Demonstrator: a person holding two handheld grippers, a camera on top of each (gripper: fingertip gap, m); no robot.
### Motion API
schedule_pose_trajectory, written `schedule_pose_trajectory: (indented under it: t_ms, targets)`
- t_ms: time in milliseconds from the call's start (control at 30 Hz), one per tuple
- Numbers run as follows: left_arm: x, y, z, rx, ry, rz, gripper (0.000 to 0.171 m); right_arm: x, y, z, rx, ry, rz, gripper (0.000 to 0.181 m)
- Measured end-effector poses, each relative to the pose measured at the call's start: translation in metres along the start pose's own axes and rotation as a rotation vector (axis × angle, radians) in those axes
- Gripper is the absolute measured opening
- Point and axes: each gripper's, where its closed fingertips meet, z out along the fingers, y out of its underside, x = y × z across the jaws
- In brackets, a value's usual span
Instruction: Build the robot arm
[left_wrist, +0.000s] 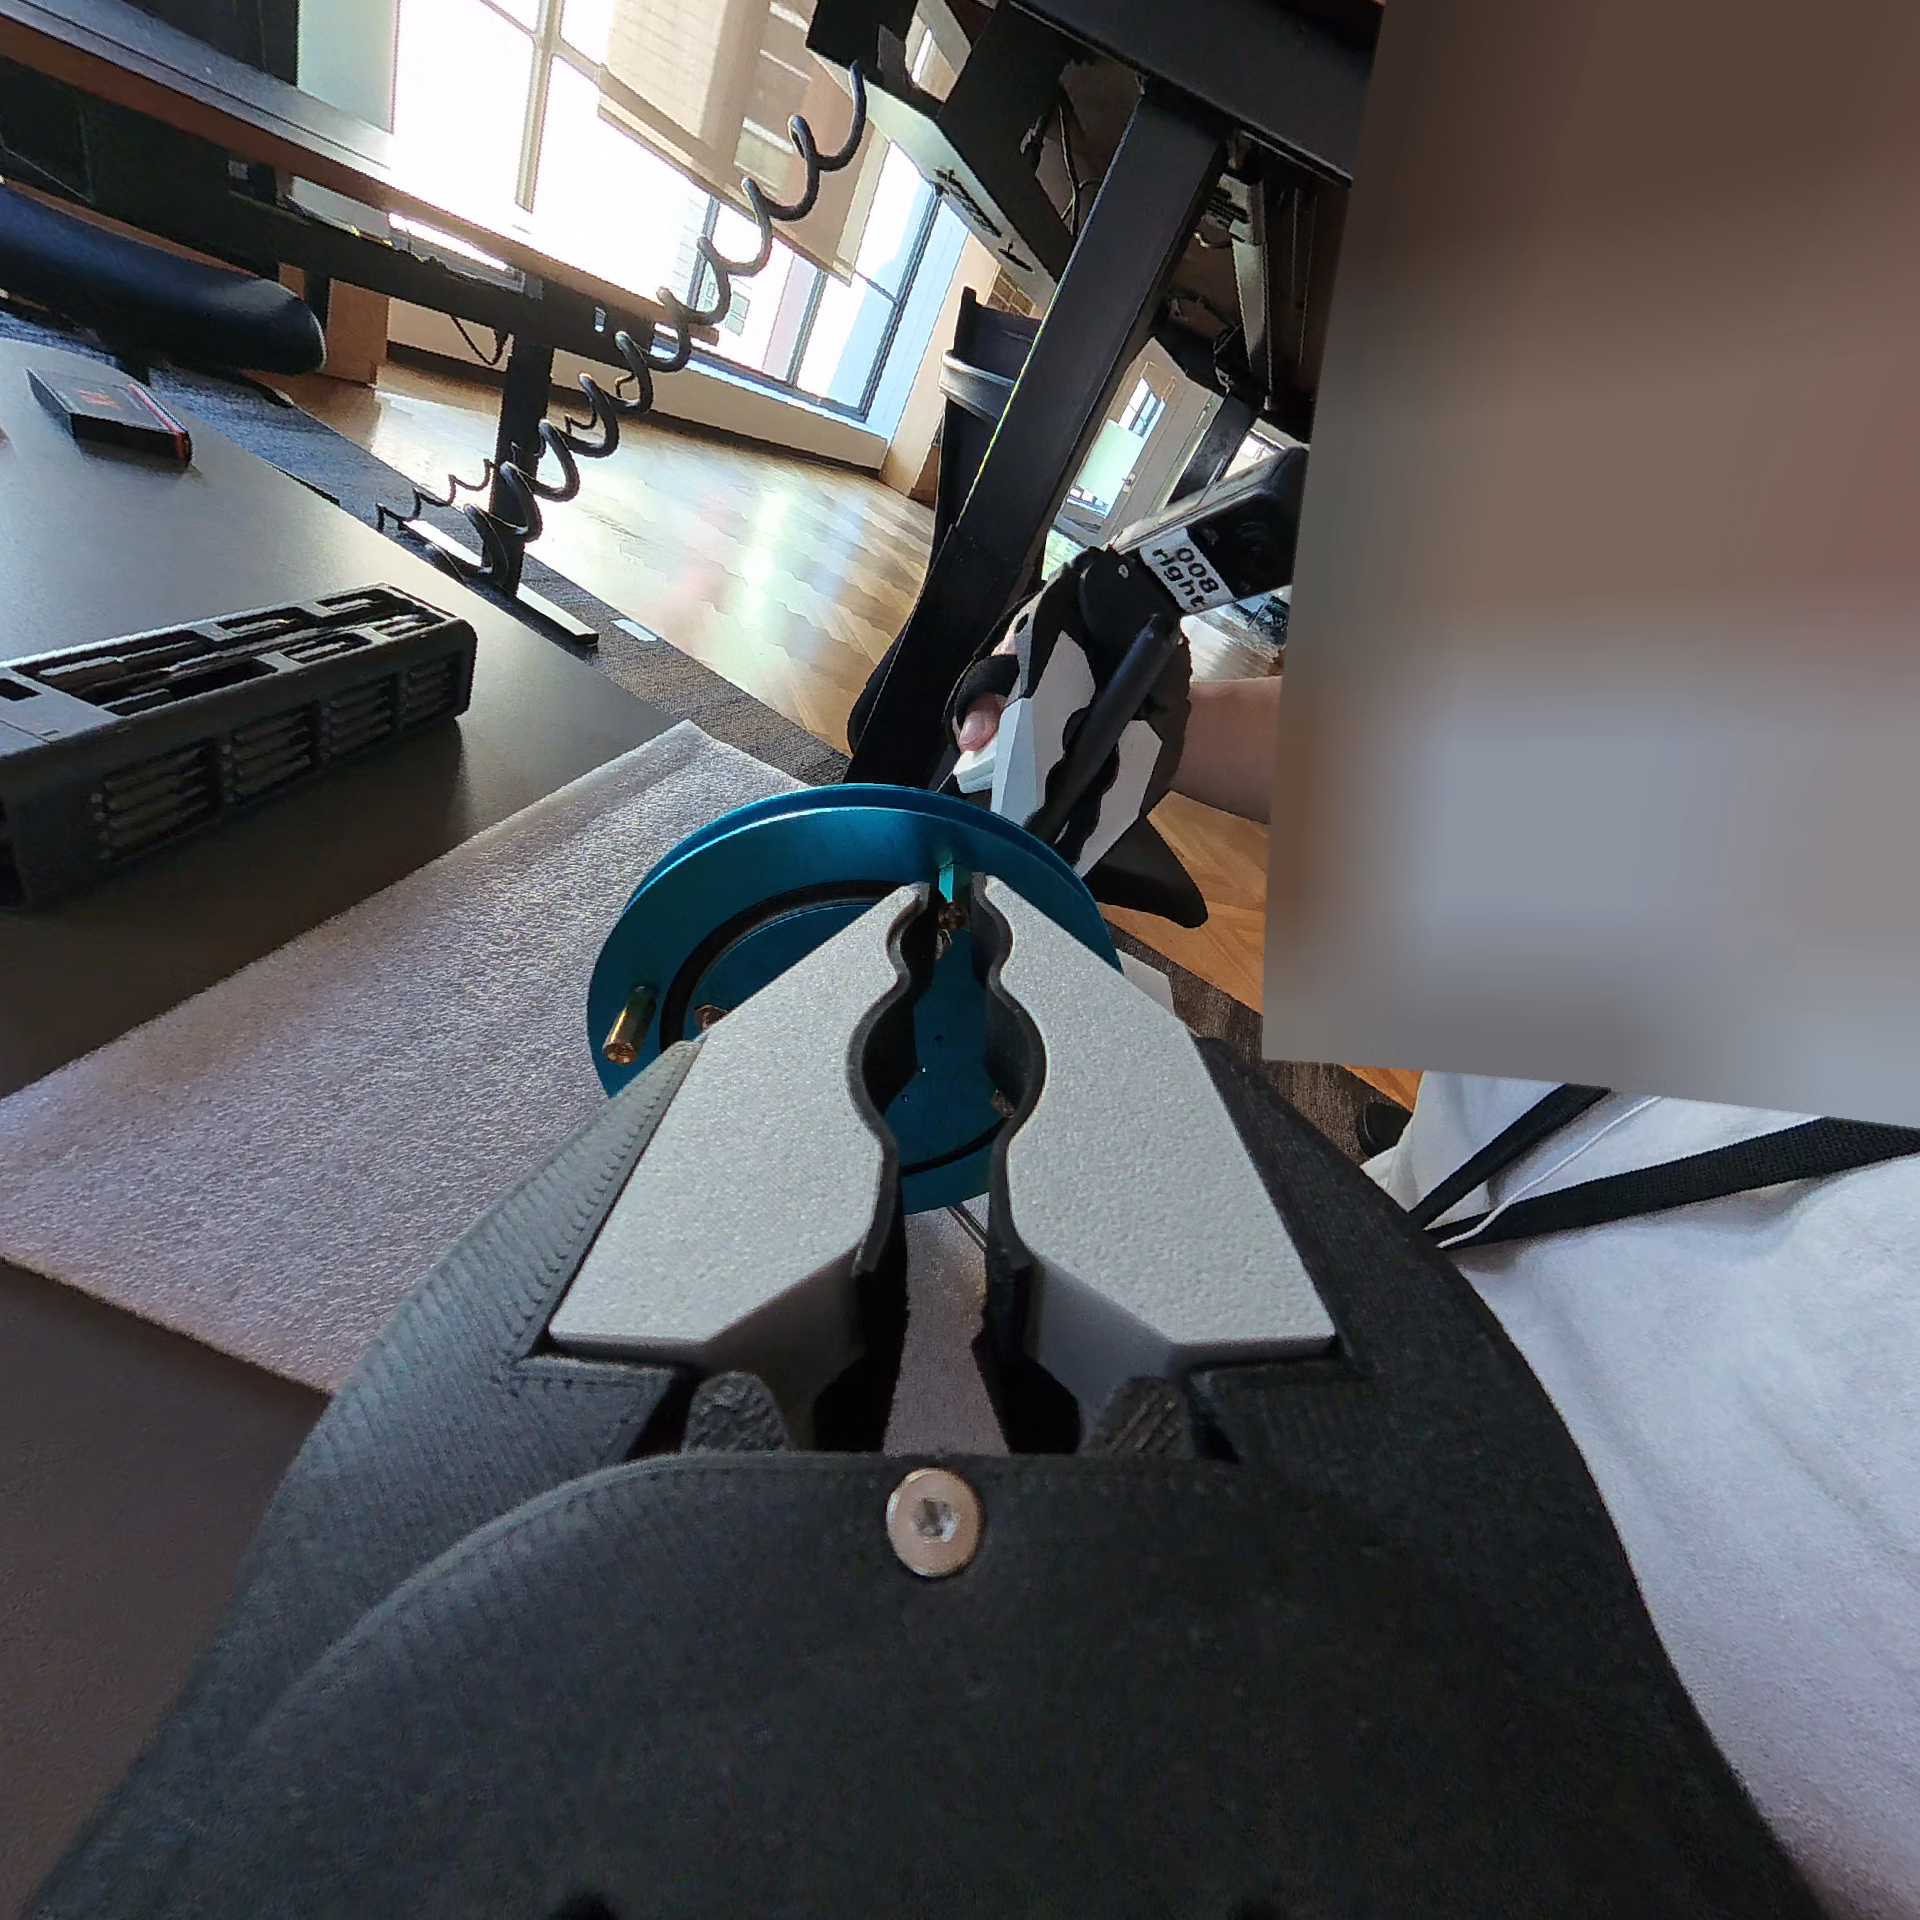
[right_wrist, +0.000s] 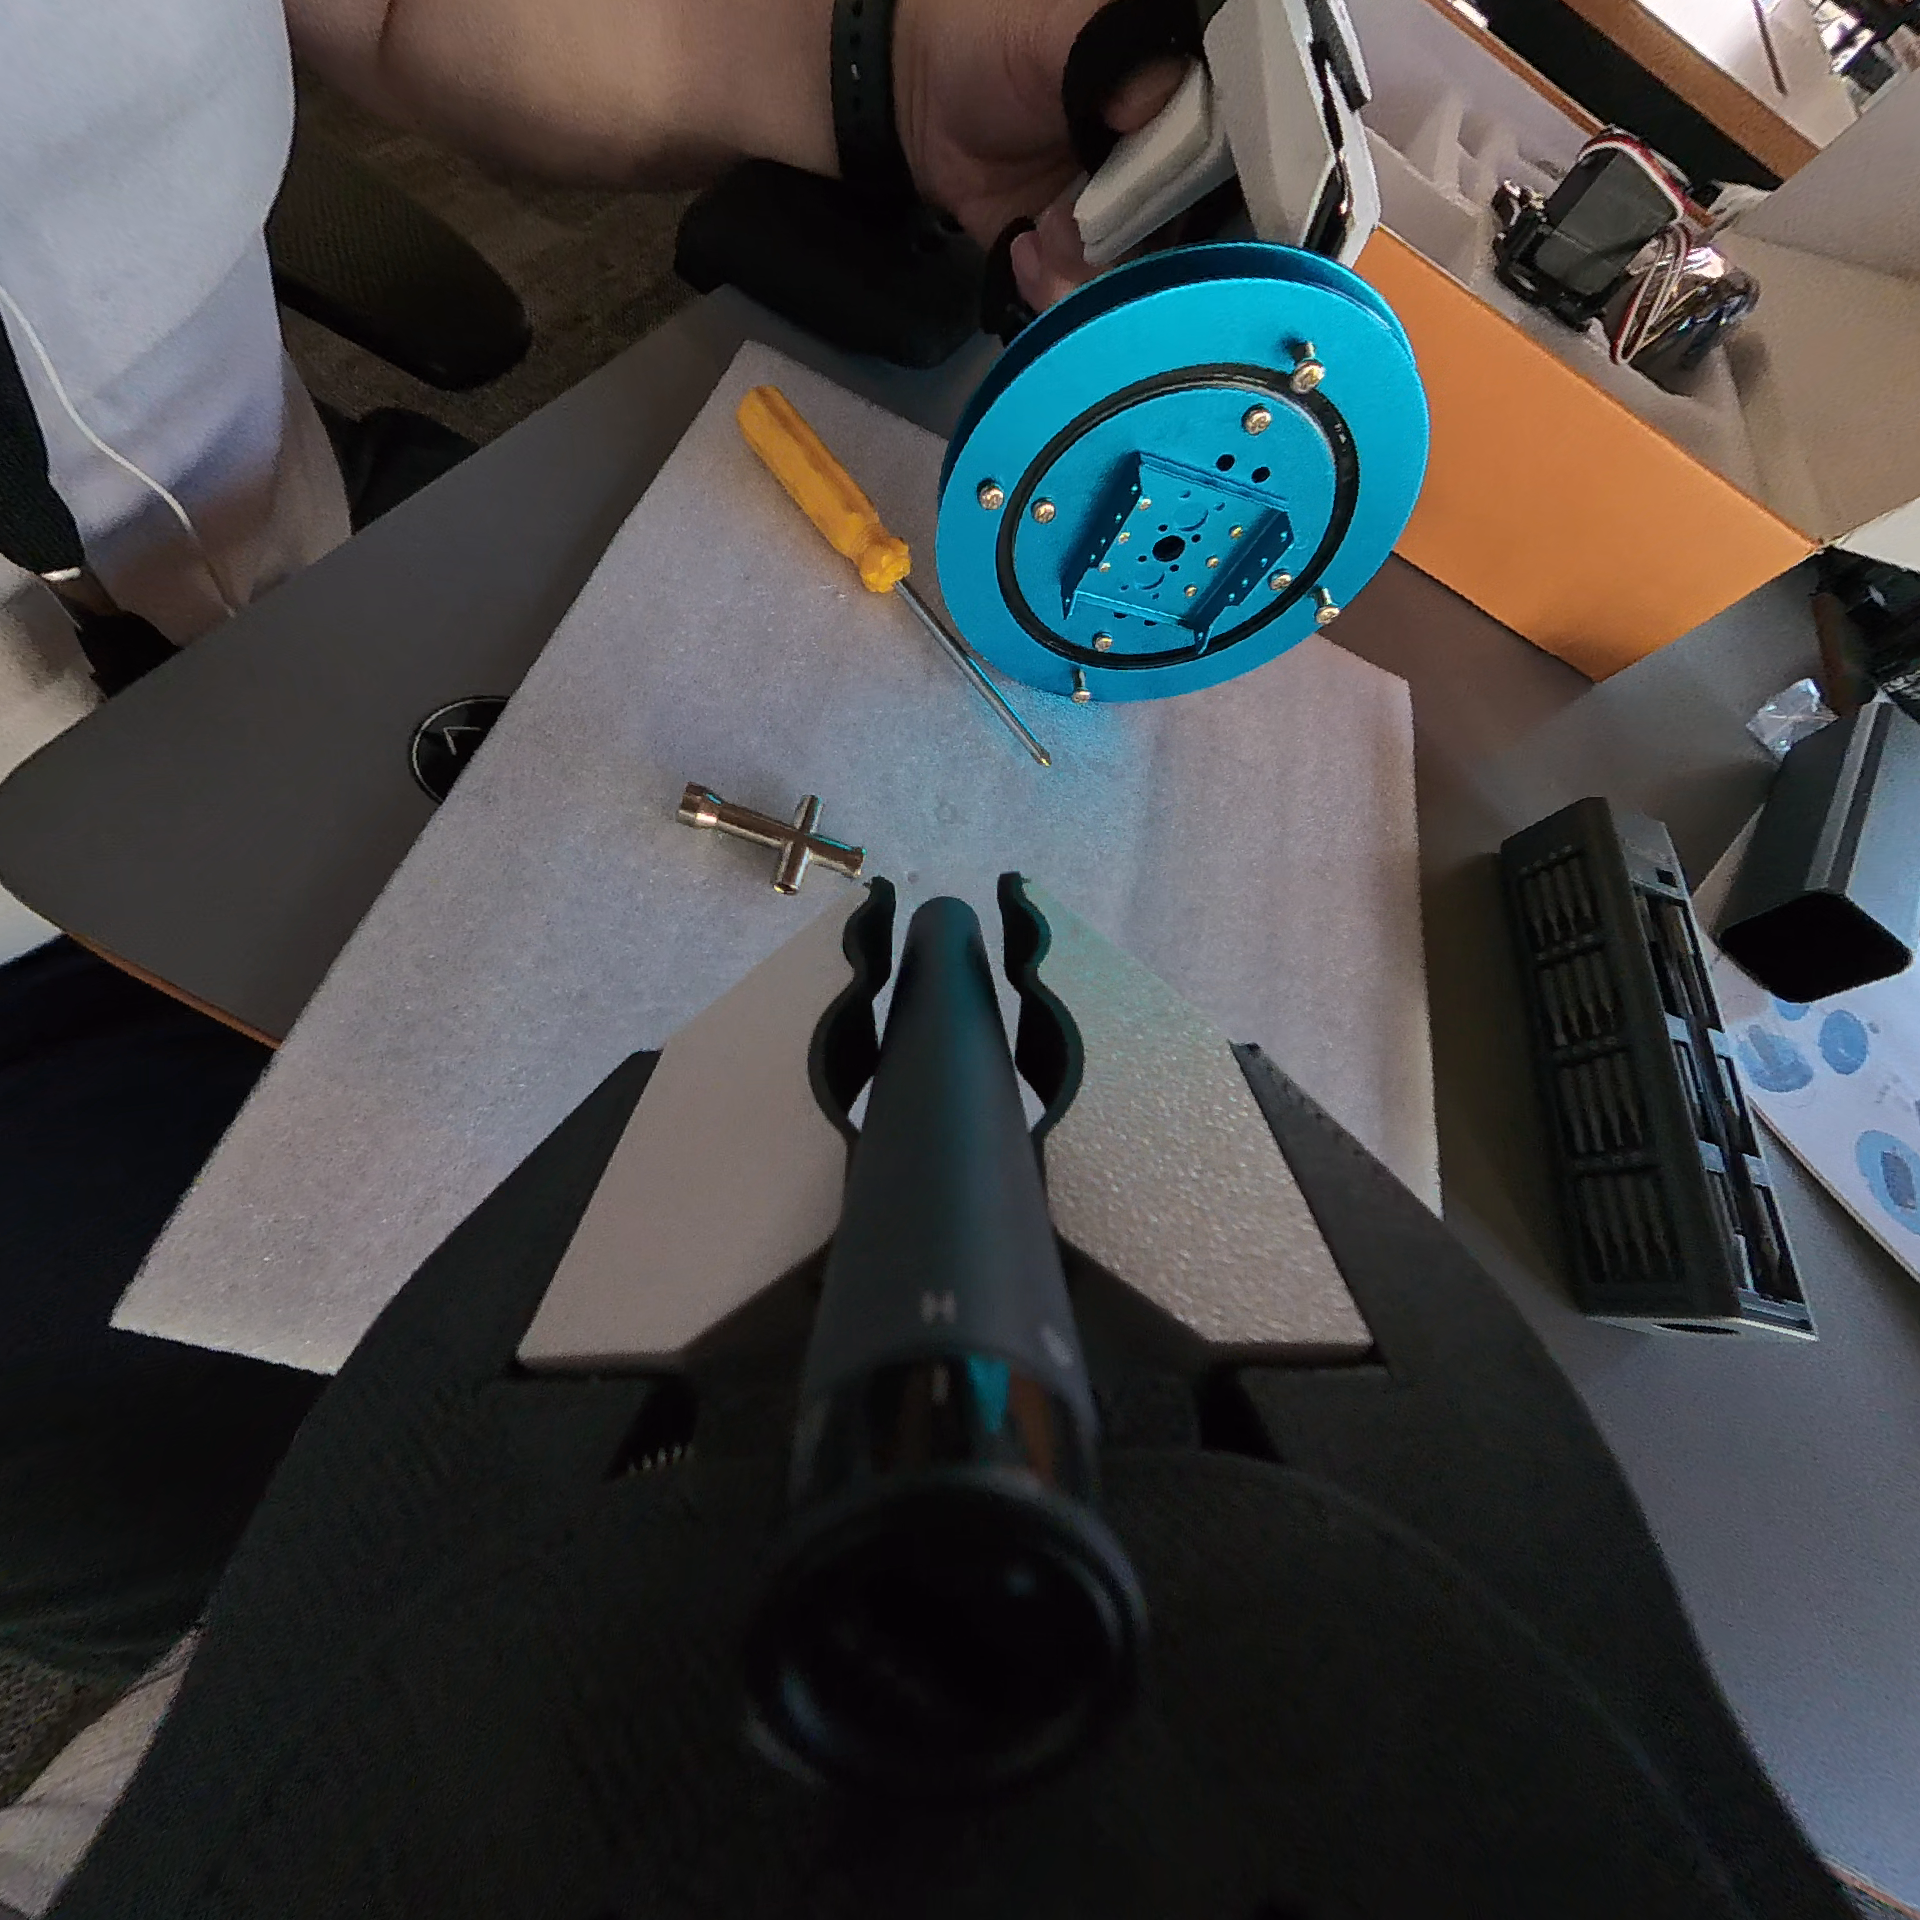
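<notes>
foam sheet (right_wrist: 644, 1039) is our landmark, one pale rectangle on the grey table (right_wrist: 260, 831). going left to right across it, we count one silver cross wrench (right_wrist: 774, 836) lying flat left of its middle, one yellow-handled screwdriver (right_wrist: 831, 499) lying farther up with its tip pointing toward the middle, and one blue disc assembly (right_wrist: 1179, 478) tilted on edge above its far right part. our left gripper (left_wrist: 951, 894) has its fingers nearly together, pinching the disc's rim. our right gripper (right_wrist: 940, 883) is closed around one black pen-shaped driver (right_wrist: 945, 1143) above the sheet's near edge, the tool's tip just past the fingertips. right of the sheet we see one black bit case (right_wrist: 1652, 1070) flat on the table, one dark square sleeve (right_wrist: 1829, 894) beyond it, and one orange box (right_wrist: 1538, 499) behind the disc.
</notes>
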Motion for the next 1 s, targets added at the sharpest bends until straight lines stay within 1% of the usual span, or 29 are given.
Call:
schedule_pose_trajectory:
  t_ms: [100,267,567,700,767,900,1000]
  targets:
    - [-0.0003,-0.0002,0.0000,0.001,0.000,-0.002,0.004,-0.0016,-0.0040,0.0012,0.032,-0.027,0.051,0.020]
    - [-0.0004,-0.0002,-0.0001,0.001,-0.001,-0.001,0.004,0.0005,-0.0030,0.0011,0.029,-0.051,0.103,0.019]
    - [-0.0006,-0.0005,-0.0002,0.001,-0.004,0.000,0.004,0.0010,-0.0026,0.0016,0.031,-0.072,0.126,0.020]
    - [-0.0007,-0.0004,-0.0002,0.002,-0.002,-0.001,0.004,-0.0025,-0.0009,0.0030,0.023,-0.059,0.089,0.021]
    - [-0.0008,-0.0005,-0.0002,0.002,-0.004,0.000,0.004,-0.0057,0.0013,0.0054,0.010,-0.068,0.091,0.024]
    - [-0.0012,-0.0007,-0.0004,0.003,-0.006,-0.001,0.004,-0.0023,0.0008,0.0065,0.009,-0.038,0.082,0.020]
    - [-0.0017,-0.0009,-0.0006,0.005,-0.006,-0.004,0.004,0.0009,-0.0042,0.0072,0.028,-0.028,0.117,0.019]
